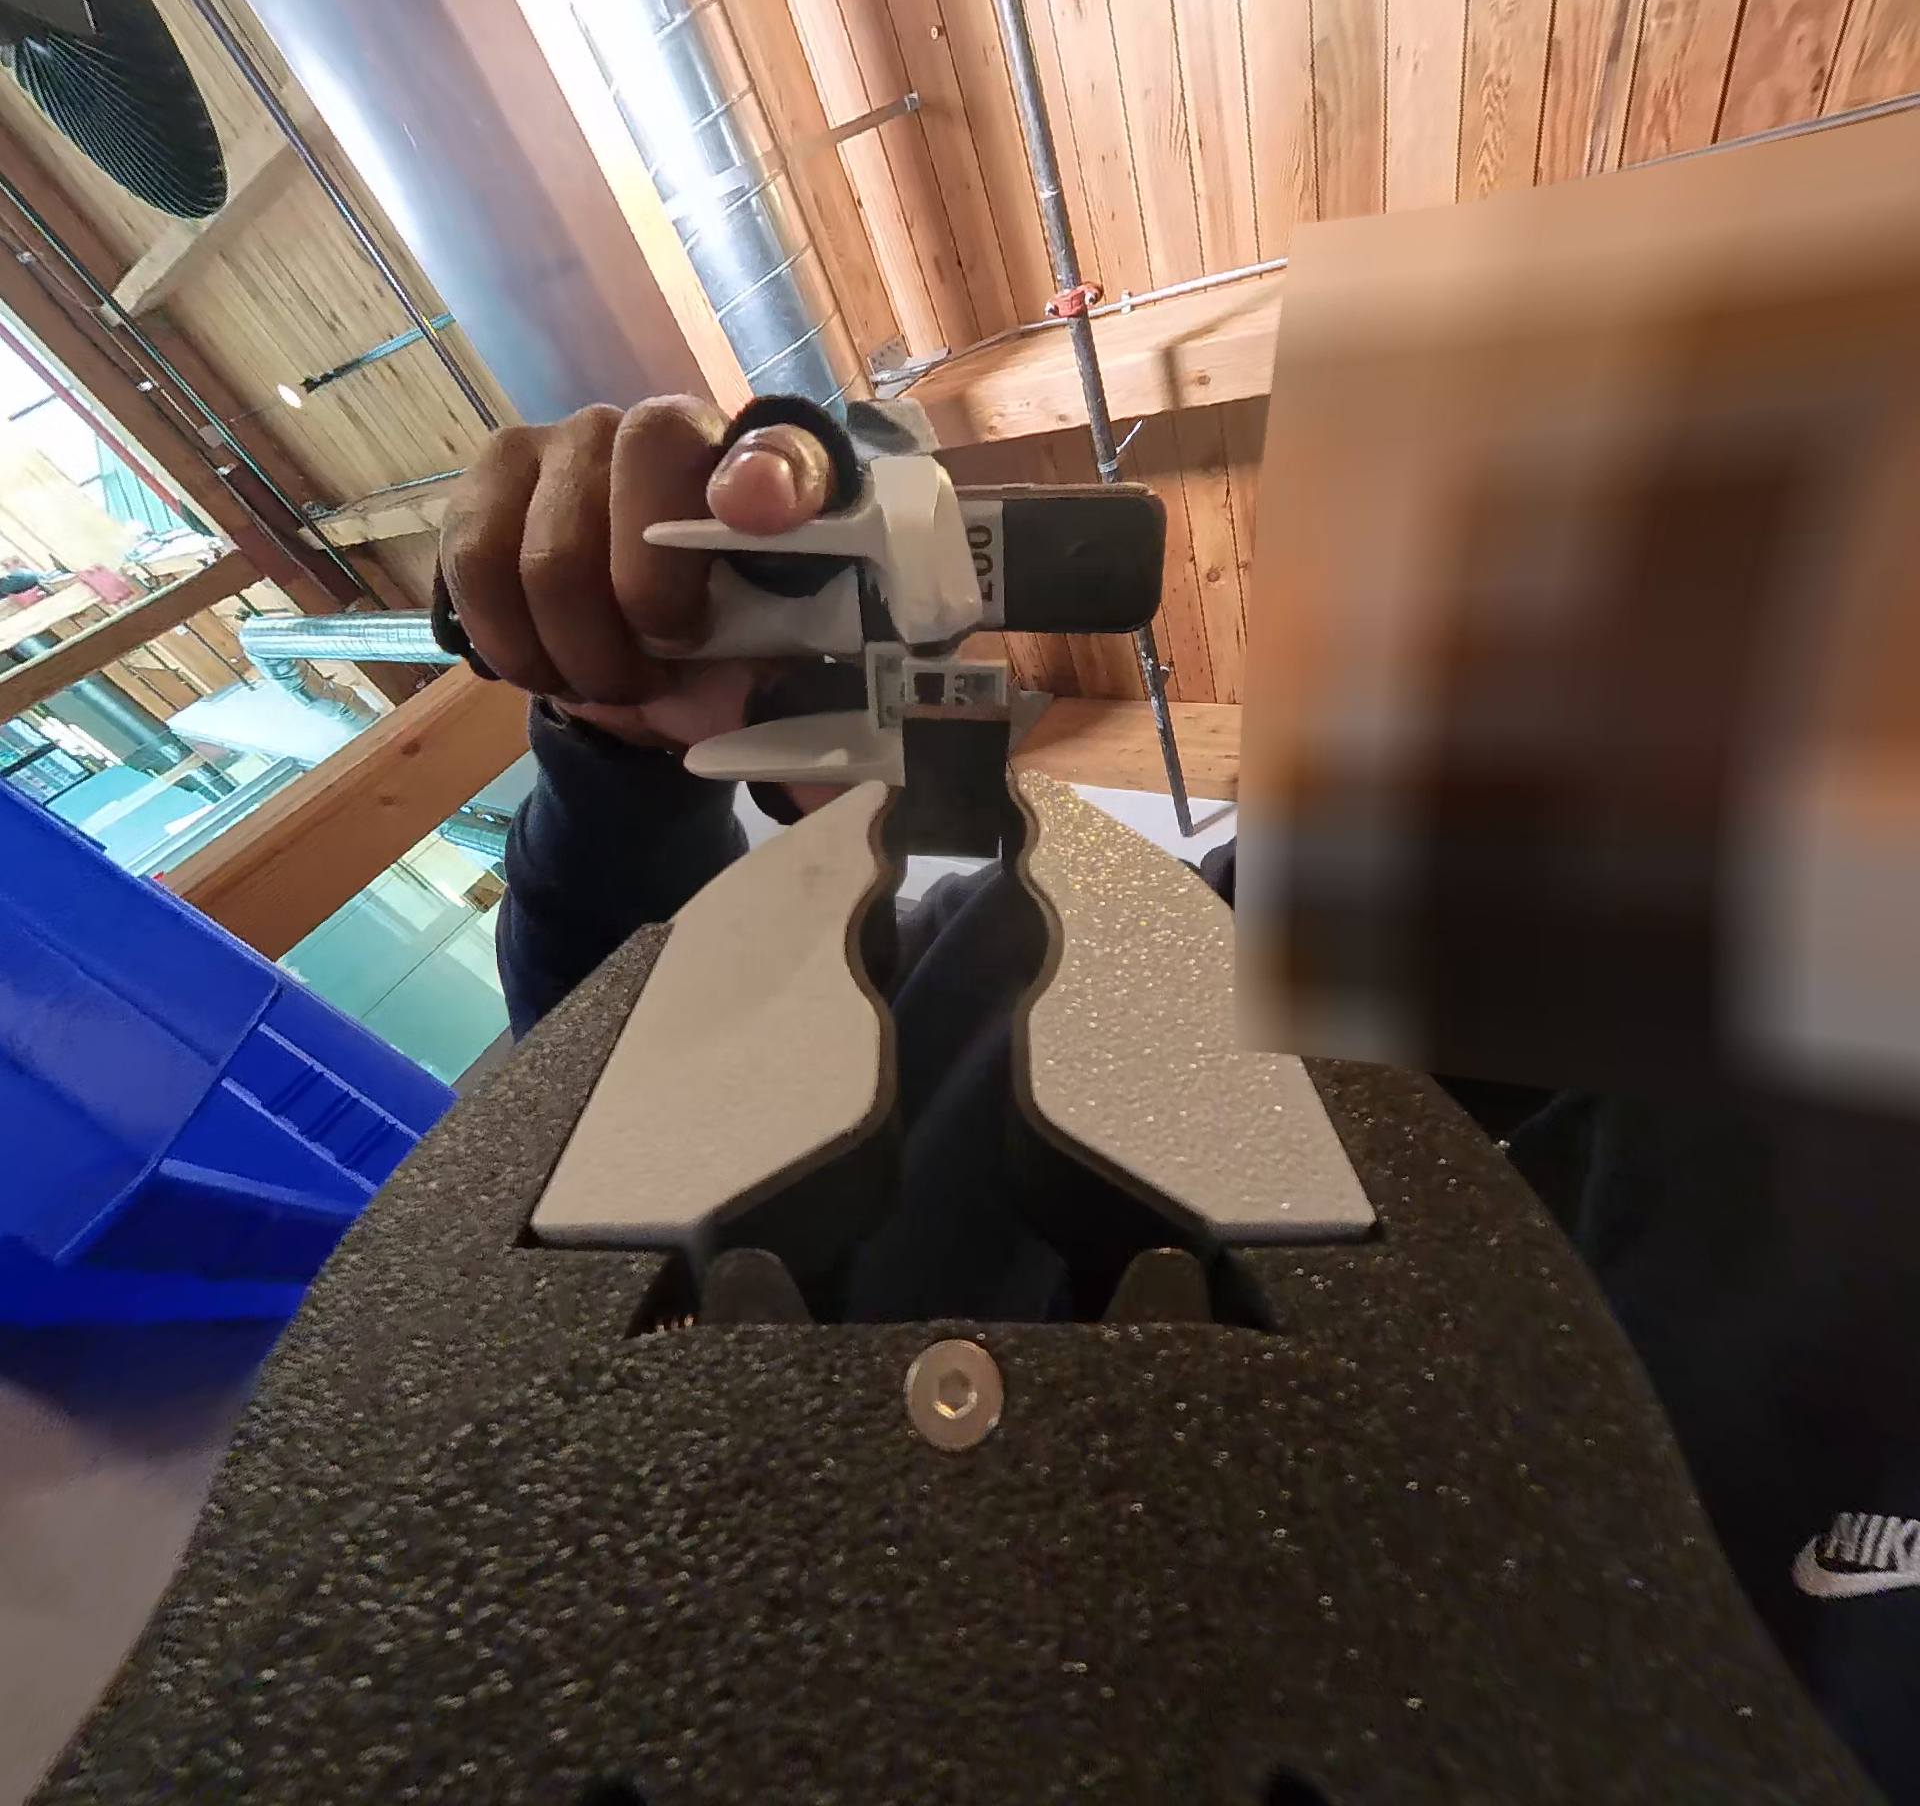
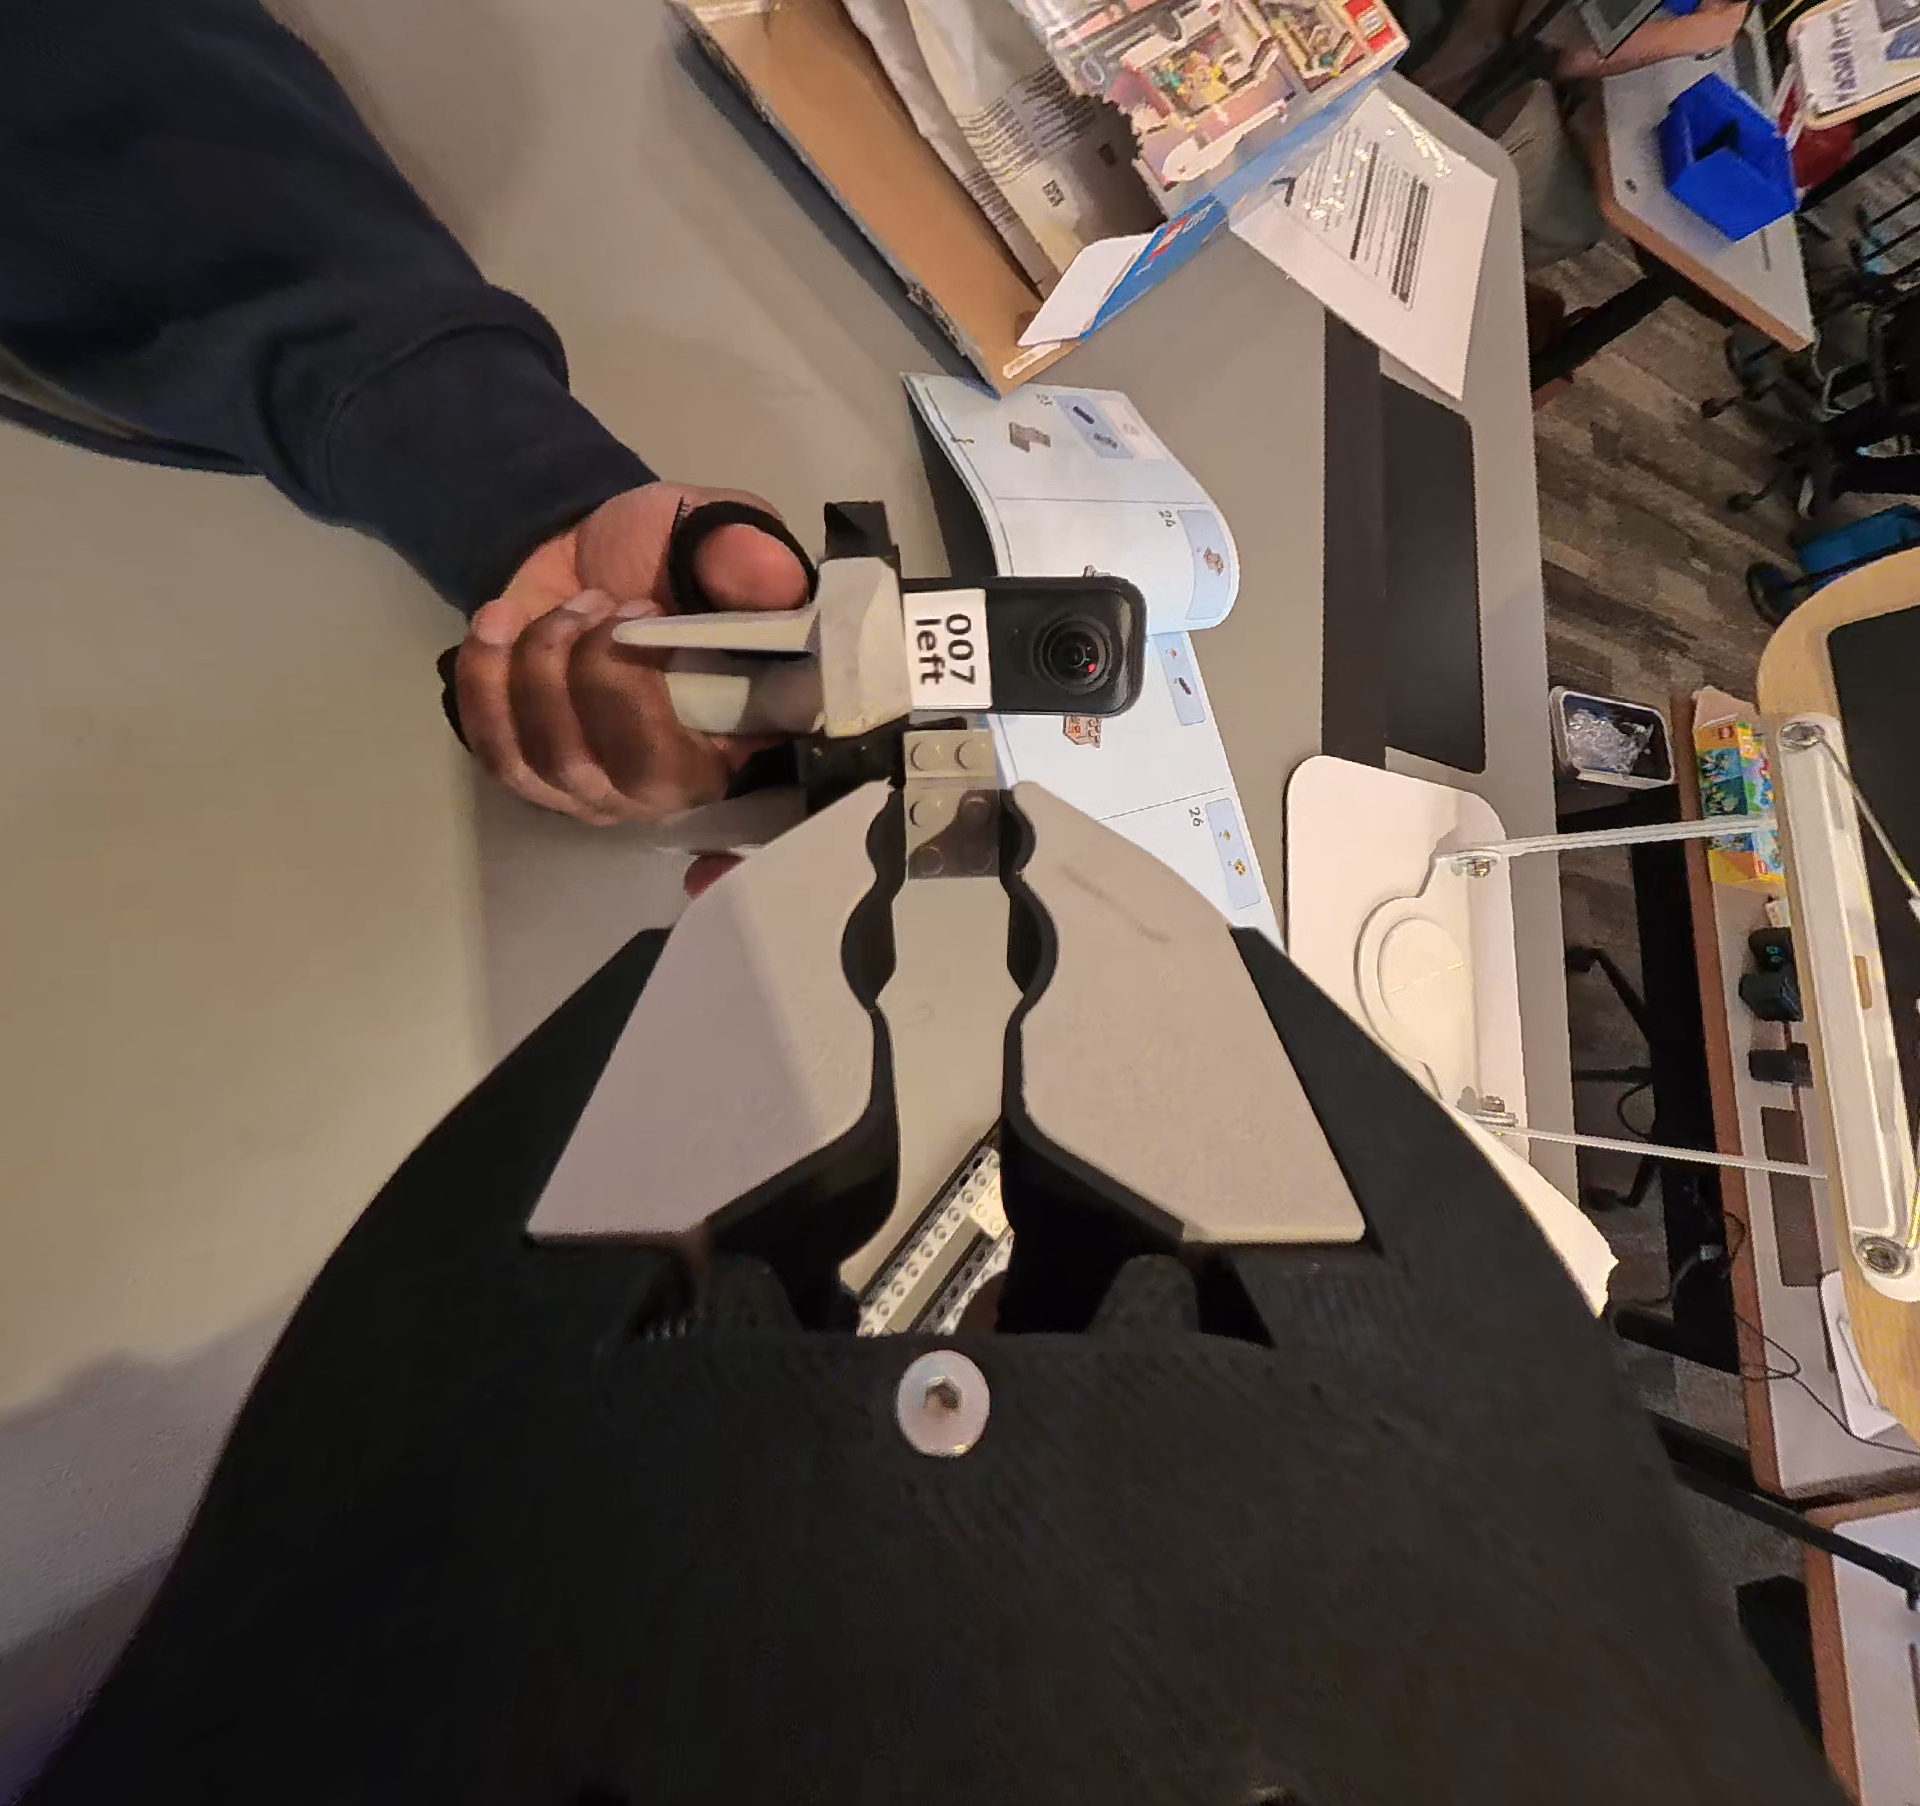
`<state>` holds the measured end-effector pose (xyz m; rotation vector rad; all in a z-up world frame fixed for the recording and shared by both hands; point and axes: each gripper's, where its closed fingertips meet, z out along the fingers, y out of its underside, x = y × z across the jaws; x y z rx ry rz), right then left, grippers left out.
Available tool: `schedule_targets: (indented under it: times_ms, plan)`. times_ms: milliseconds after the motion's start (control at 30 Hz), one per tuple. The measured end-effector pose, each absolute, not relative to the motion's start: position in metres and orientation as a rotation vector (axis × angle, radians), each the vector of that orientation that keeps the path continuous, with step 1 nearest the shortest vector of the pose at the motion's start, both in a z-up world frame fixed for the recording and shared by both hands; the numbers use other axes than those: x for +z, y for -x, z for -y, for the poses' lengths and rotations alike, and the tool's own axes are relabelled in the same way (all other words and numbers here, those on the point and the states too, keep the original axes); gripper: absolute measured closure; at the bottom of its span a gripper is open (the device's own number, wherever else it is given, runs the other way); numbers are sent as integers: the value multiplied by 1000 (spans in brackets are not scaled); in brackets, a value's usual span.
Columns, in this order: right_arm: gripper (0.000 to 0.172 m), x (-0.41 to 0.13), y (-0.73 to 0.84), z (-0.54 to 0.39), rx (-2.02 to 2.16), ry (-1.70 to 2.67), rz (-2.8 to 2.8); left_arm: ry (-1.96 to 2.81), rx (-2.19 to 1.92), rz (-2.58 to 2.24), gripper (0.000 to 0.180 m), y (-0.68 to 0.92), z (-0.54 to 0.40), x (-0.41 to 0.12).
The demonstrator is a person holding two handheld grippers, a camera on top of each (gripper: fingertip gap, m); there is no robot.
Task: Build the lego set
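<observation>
We hold both tongs up facing each other, tips nearly meeting. The left gripper [image 1: 948,821] tilts upward toward the wood ceiling [image 1: 1351,94]; the right gripper [image 2: 951,821] points down over the grey table [image 2: 312,925].

In the left view, the right hand [image 1: 582,551] wraps the other tool's handle, thumb through a black loop, dark sleeve [image 1: 613,873] below it. In the right view, the left hand [image 2: 582,676] grips its handle the same way, its camera [image 2: 1060,660] with a white label facing us.

The left tongs pinch a dark flat plate [image 1: 951,800], seen from the underside, both pads against its sides. A light grey piece sits at its far end, right at the other tool's tips. The right tongs pinch a grey studded plate [image 2: 951,837], two studs wide, pads pressing both edges; a lighter studded piece [image 2: 945,754] touches its far end, next to the left tool's tips.

Beyond the right tongs lies an open instruction booklet [image 2: 1143,769]; farther off is a toy set box [image 2: 1174,21], and to the right a white tray [image 2: 1382,821]. A white studded assembly [image 2: 935,1257] shows under the jaws. A blue bin [image 1: 156,1081] sits left of the left tongs.
</observation>
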<state>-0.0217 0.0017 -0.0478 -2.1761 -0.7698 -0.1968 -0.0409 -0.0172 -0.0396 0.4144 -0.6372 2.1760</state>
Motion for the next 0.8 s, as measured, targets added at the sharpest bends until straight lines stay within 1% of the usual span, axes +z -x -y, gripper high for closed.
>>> schedule_targets:
  times_ms: [500,800]
  plan:
    - [155,-55,42,16,114,2295,921,-361,2135,830,163,58,35,-43]
    - [154,-52,49,13,123,2320,959,-301,2133,818,163,66,33,-39]
